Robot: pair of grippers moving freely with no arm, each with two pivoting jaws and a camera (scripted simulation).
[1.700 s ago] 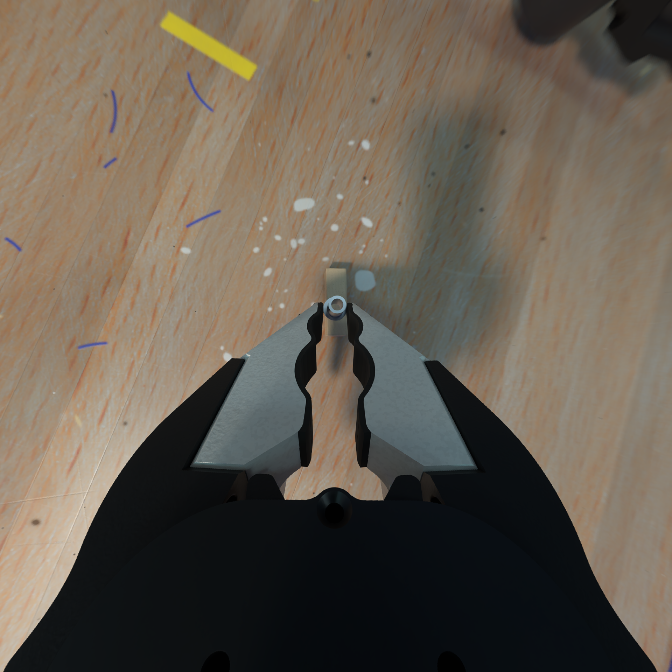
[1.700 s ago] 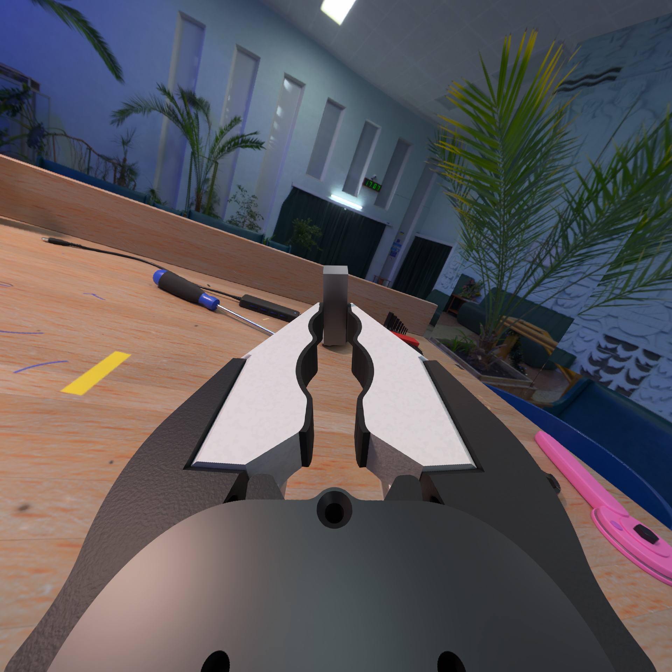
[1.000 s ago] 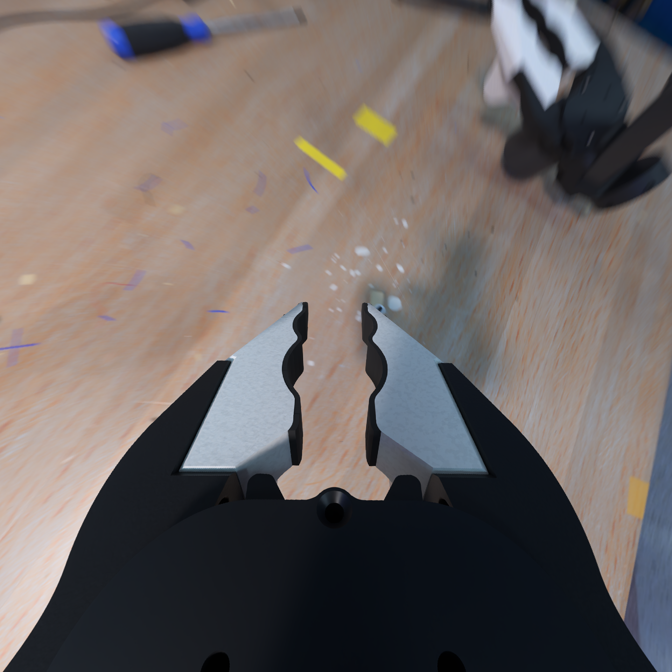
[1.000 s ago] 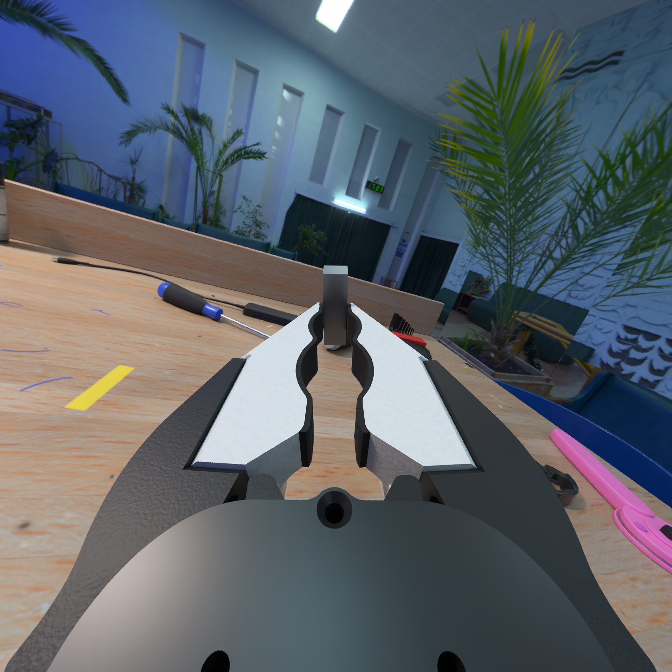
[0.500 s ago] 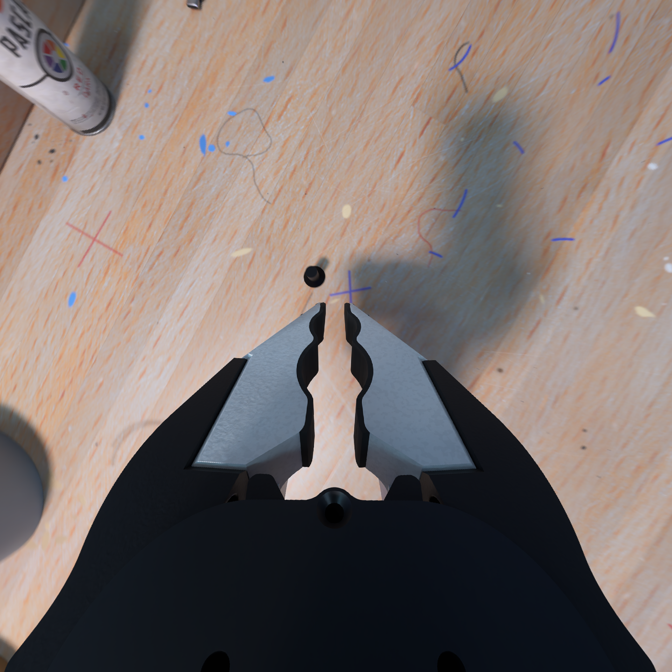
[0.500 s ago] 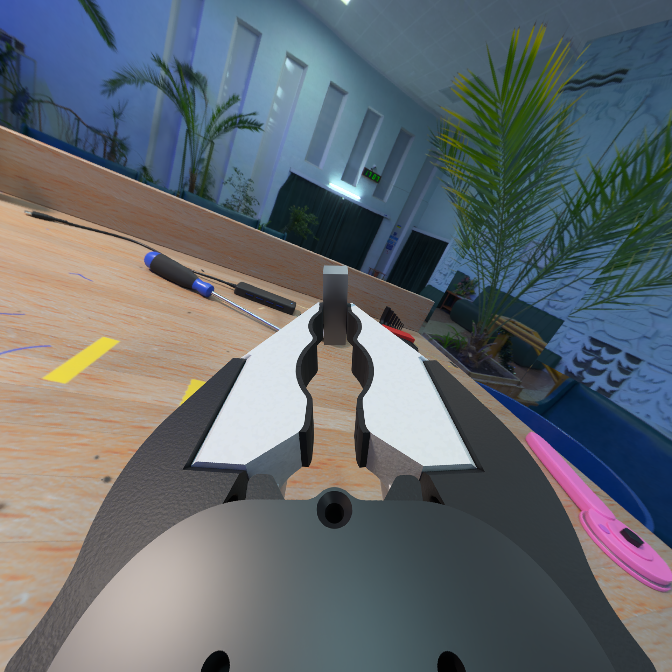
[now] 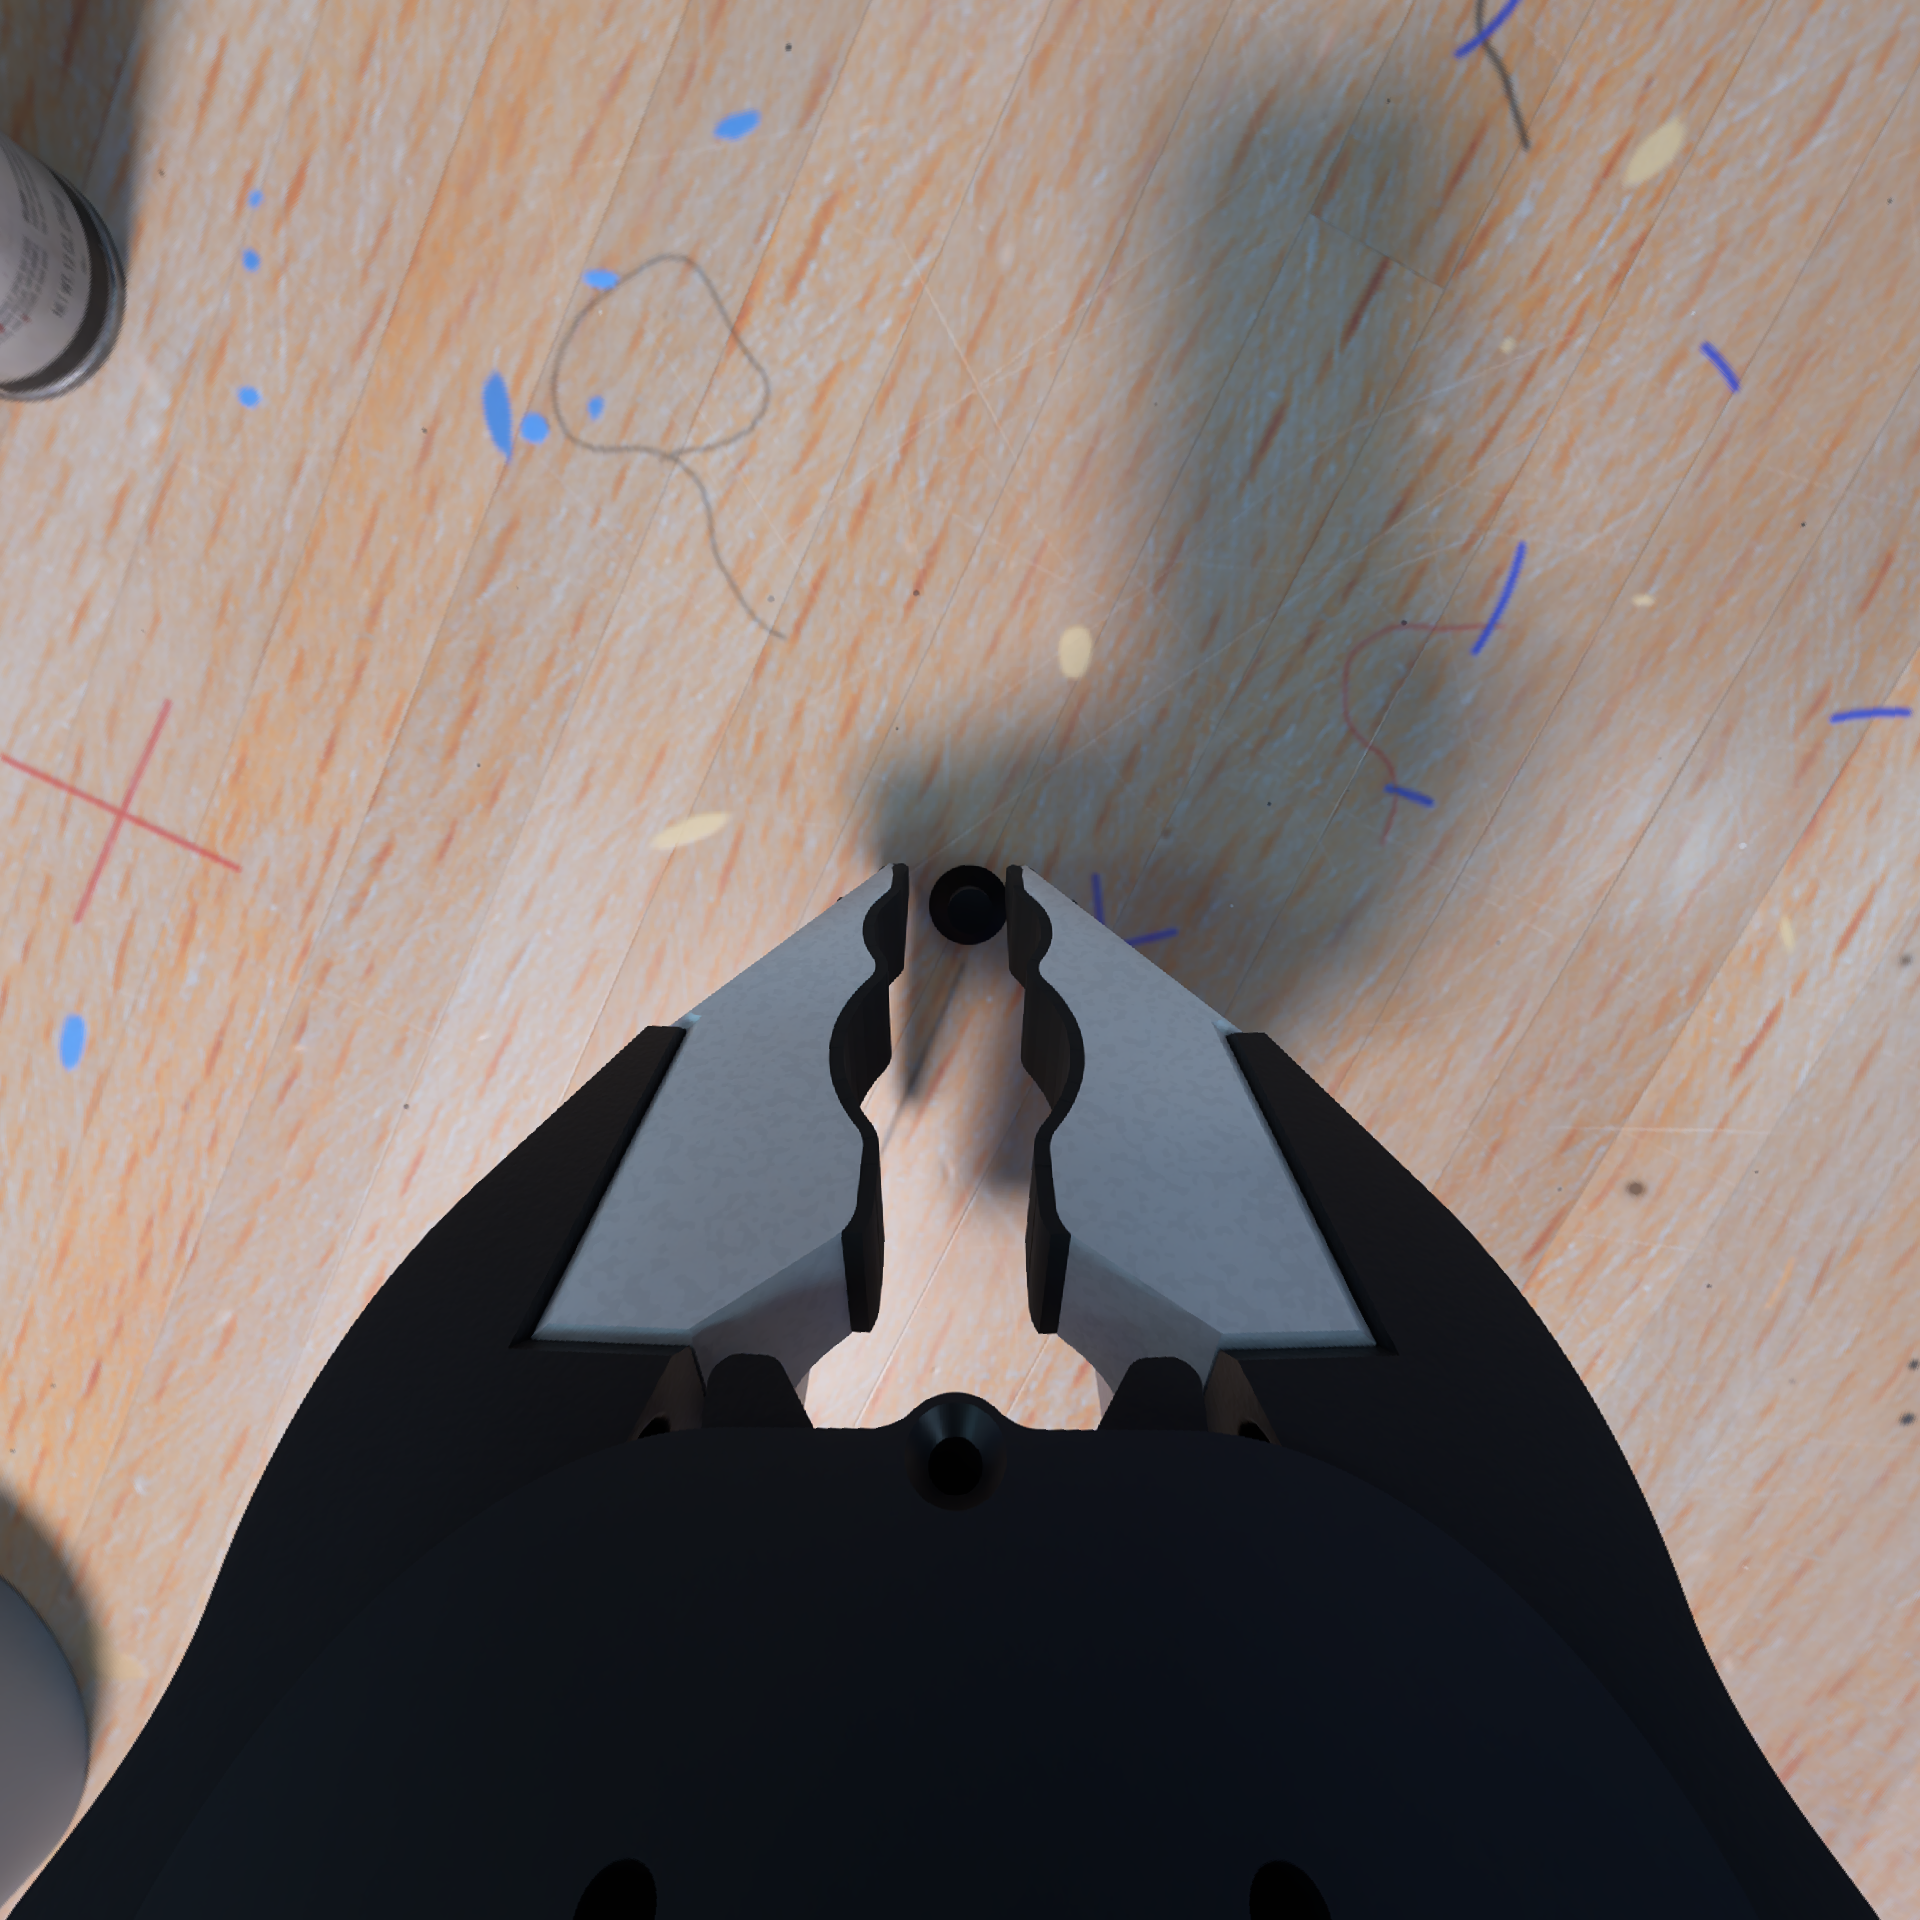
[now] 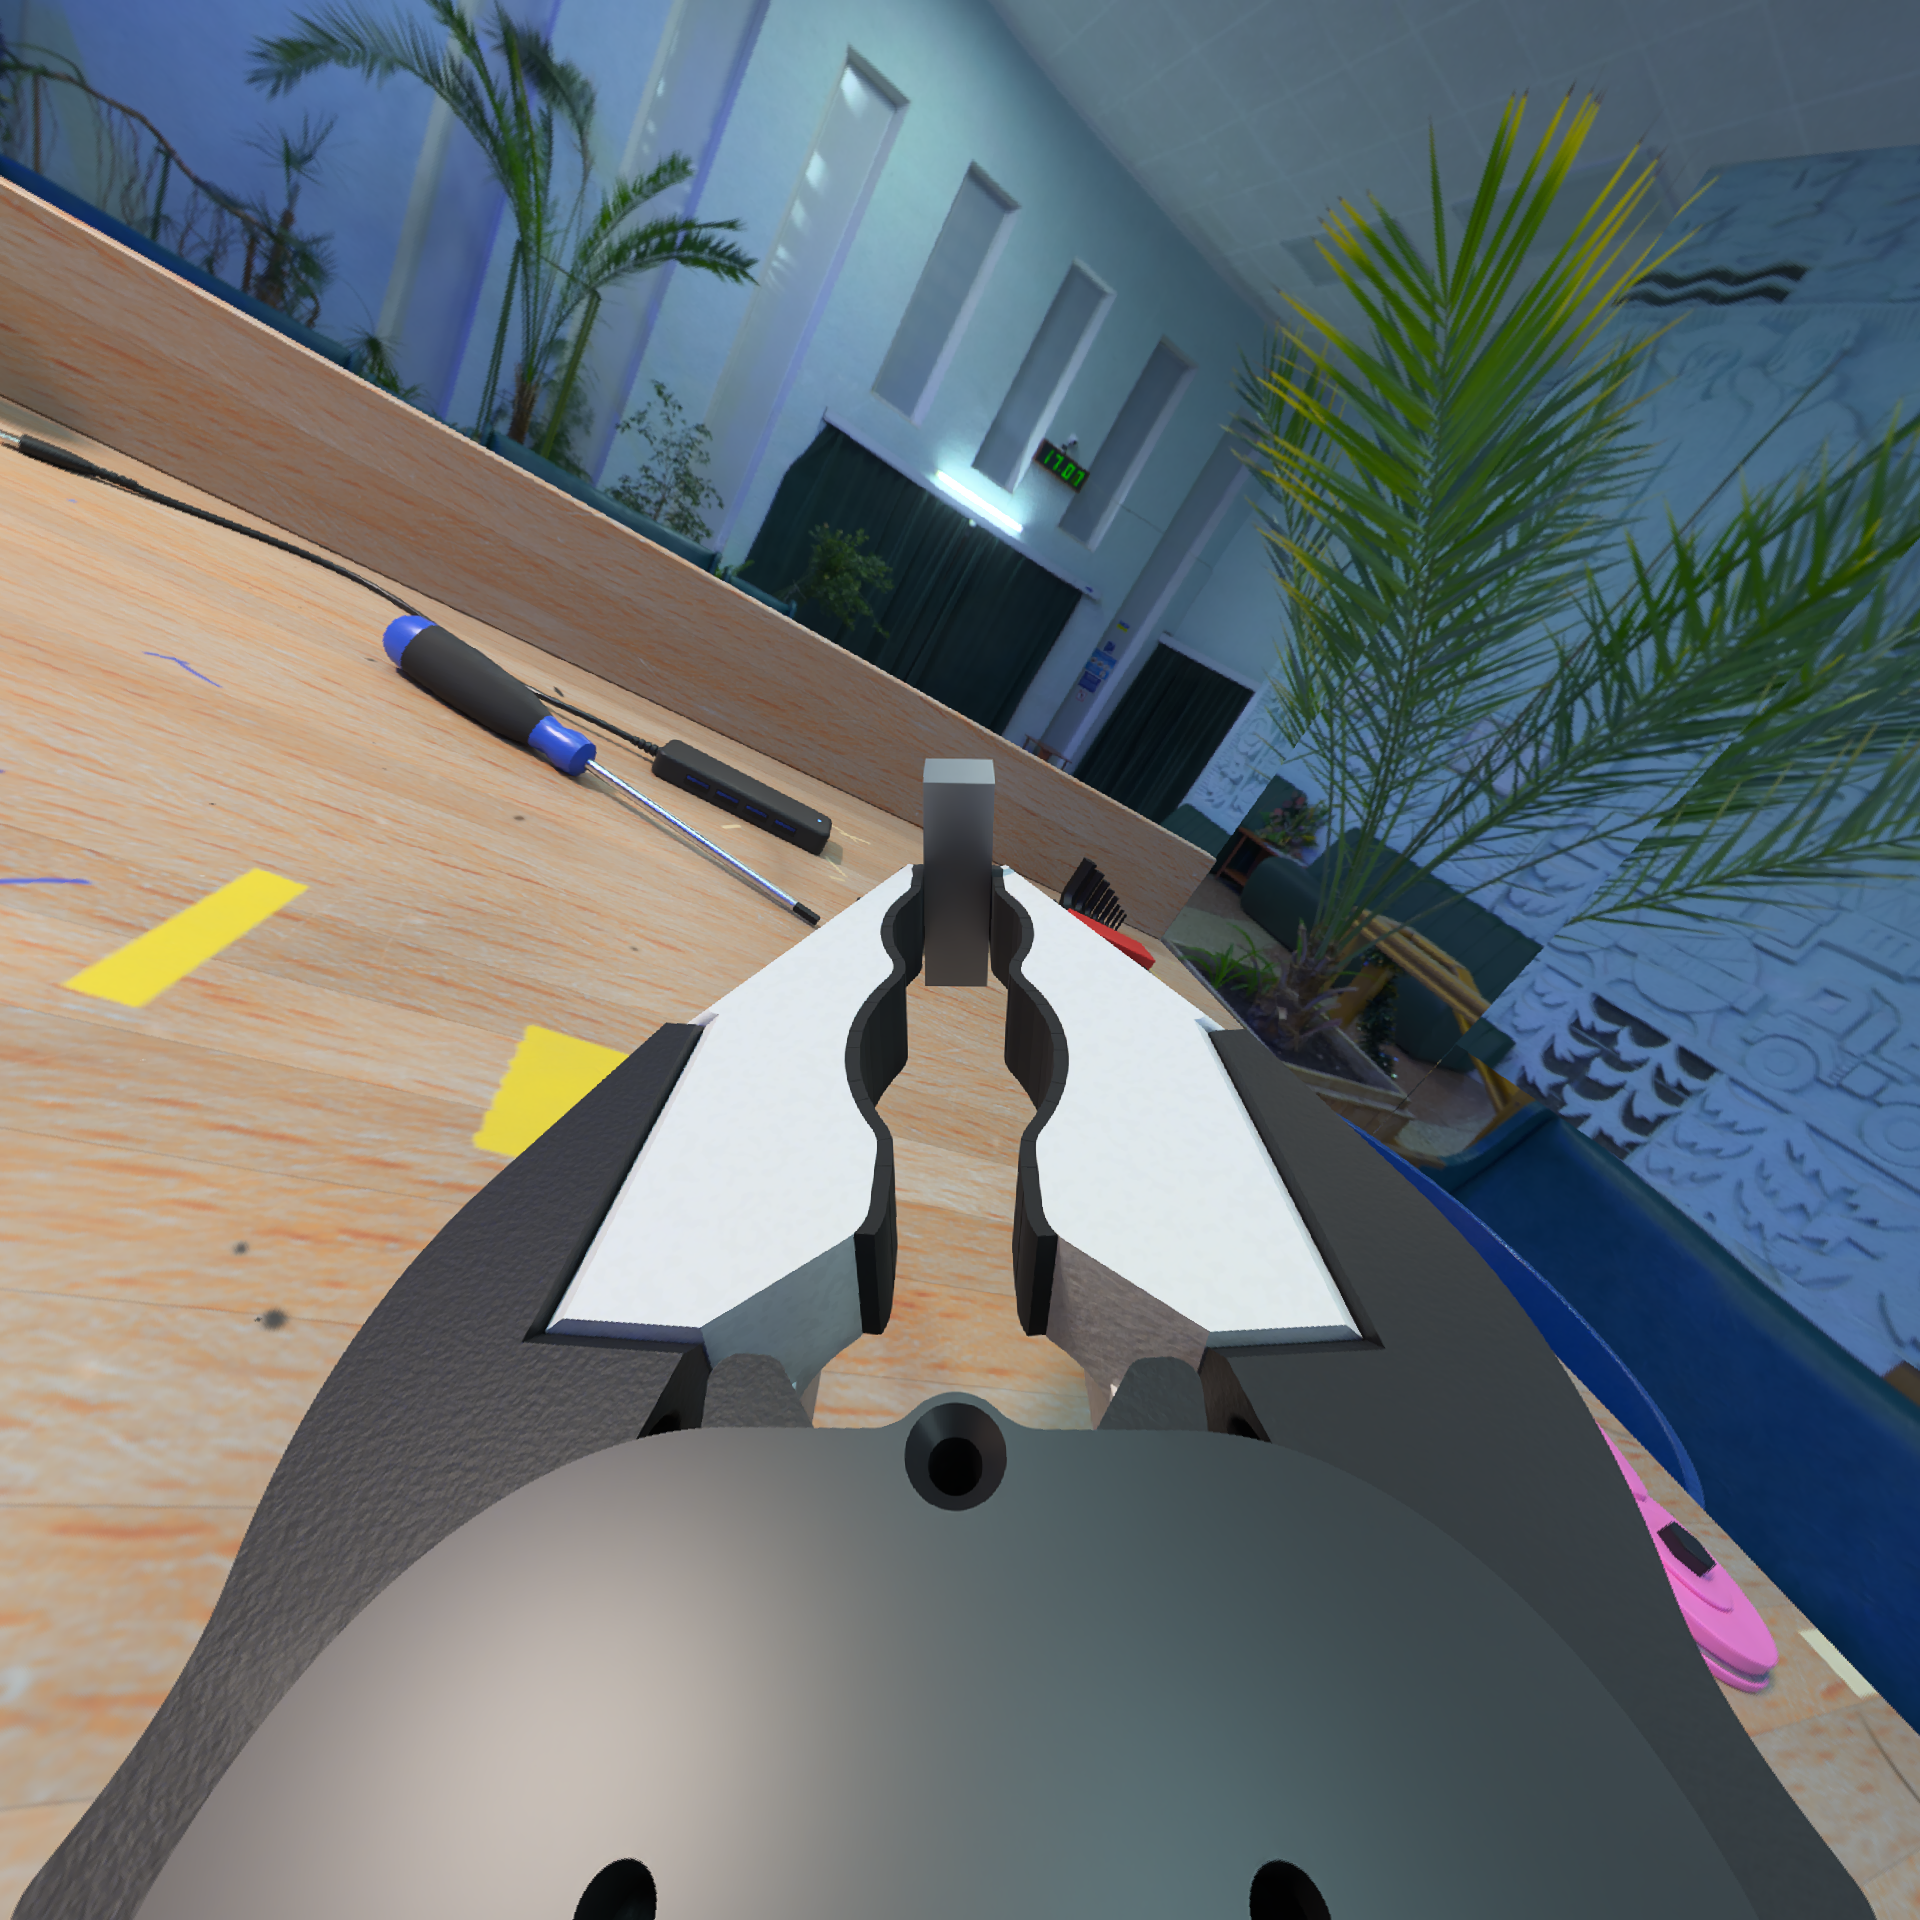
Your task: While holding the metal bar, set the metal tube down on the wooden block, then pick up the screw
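In the left wrist view, the small black screw (image 7: 966, 904) stands on the wooden table, head up, between my left gripper's fingertips. My left gripper (image 7: 956, 896) points down at the table and is slightly open around the screw. The right finger is at the screw's edge and a thin gap shows on the left side. In the right wrist view, my right gripper (image 8: 956, 904) is shut on the grey metal bar (image 8: 957, 831), which sticks up from its tips above the table. The metal tube and the wooden block are out of view.
A spray can (image 7: 47, 281) lies at the left edge and a grey round object (image 7: 31, 1756) sits at the lower left. The right wrist view shows a blue-handled screwdriver (image 8: 488, 691), a black hub (image 8: 743, 795), a red hex-key set (image 8: 1107, 914), a pink cutter (image 8: 1704, 1600) and the table's raised wooden back wall (image 8: 520, 520).
My left gripper released the tube on the block, swung away left across the table and came down over the screw, its jaws now a little wider. My right gripper kept the bar, tilting slightly.
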